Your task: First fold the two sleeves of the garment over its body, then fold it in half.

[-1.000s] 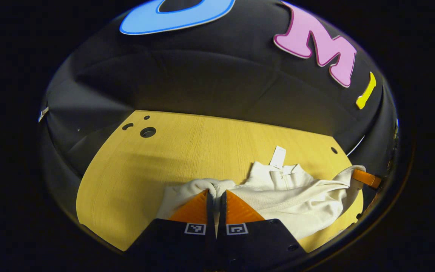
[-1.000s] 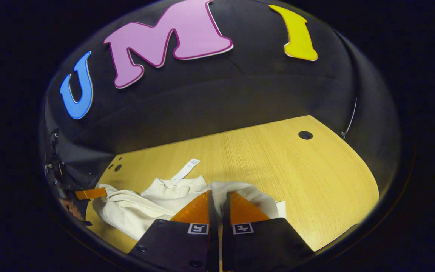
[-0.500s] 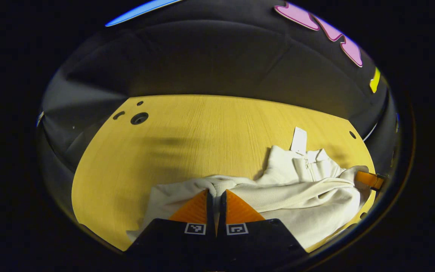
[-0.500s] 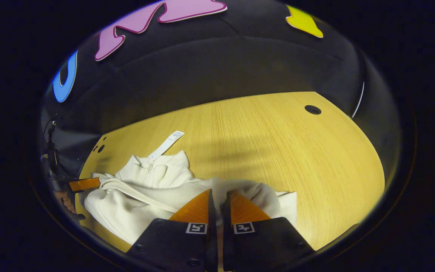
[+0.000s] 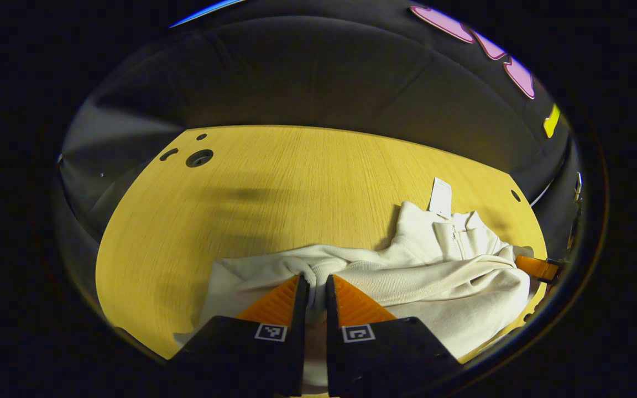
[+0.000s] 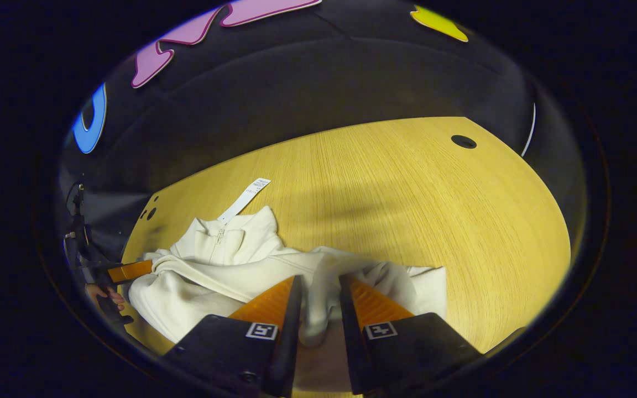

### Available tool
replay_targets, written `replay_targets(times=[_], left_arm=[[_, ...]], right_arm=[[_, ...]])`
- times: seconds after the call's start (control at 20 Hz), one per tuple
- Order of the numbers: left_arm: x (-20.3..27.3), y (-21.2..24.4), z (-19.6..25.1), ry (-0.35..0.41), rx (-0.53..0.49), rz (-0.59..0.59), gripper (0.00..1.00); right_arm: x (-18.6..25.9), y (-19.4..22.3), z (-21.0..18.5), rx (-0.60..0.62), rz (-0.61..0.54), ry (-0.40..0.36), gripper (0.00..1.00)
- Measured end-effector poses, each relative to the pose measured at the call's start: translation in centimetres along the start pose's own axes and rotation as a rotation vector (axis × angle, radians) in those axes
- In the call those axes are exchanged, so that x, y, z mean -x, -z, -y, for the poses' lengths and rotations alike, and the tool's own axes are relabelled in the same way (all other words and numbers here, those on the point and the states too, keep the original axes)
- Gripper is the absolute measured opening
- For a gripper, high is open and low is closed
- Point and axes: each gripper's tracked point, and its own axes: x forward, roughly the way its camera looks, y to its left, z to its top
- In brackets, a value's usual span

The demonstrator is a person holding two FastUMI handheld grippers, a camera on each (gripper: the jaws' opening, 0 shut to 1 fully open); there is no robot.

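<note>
A light wooden table (image 5: 274, 182) with round holes (image 6: 463, 141) stands before black cloth (image 5: 307, 77).

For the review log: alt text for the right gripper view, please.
The right gripper's orange fingers straddle a fold of the cream zip-neck garment lying bunched on the wooden table. The left gripper touches its far edge.

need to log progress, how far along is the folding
Late stage, it seems. The cream garment lies bunched on the table, collar and tag toward the wall, with no sleeve spread out to the side. Cloth sits between the parted fingers of the left gripper and the right gripper. Left: letting go and flattening the fold, which looks lumpy.
</note>
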Motion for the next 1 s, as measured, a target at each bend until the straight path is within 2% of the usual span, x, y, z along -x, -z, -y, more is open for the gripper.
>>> replay_targets(times=[0.05, 0.1, 0.15, 0.2, 0.25, 0.3, 0.55, 0.75, 1.0], left_arm=[[0.3, -0.2, -0.2, -0.005, 0.001, 0.009, 0.27], [0.6, -0.4, -0.3, -0.011, 0.001, 0.019, 0.35], [1.1, -0.7, -0.3, -0.012, -0.001, 0.033, 0.43], [1.7, -1.1, -0.4, -0.014, -0.005, 0.048, 0.45], [2.4, -1.5, -0.3, -0.012, -0.008, 0.065, 0.53], [3.1, -1.8, -0.2, -0.012, -0.010, 0.082, 0.64], [7.5, -3.1, 0.8, 0.013, -0.027, 0.182, 0.72], [11.9, -3.9, 1.8, 0.022, -0.088, 0.281, 0.73], [16.4, -3.2, 3.9, 0.073, -0.119, 0.335, 0.73]], right_arm=[[0.3, -0.2, -0.4, 0.003, 0.009, -0.014, 0.50], [0.9, -0.6, -0.4, 0.012, 0.022, -0.011, 0.70], [1.6, -1.0, -0.4, 0.017, 0.039, -0.009, 0.69], [2.2, -1.5, -0.6, 0.015, 0.058, -0.009, 0.77], [3.0, -2.0, -0.7, 0.012, 0.078, -0.005, 0.83], [3.9, -2.5, -0.5, 0.011, 0.104, 0.003, 0.93], [8.8, -3.9, -1.2, 0.016, 0.187, -0.016, 0.94], [12.2, -3.6, -1.9, 0.035, 0.226, -0.039, 0.94], [16.1, -3.6, -3.1, 0.007, 0.282, -0.065, 0.95]])
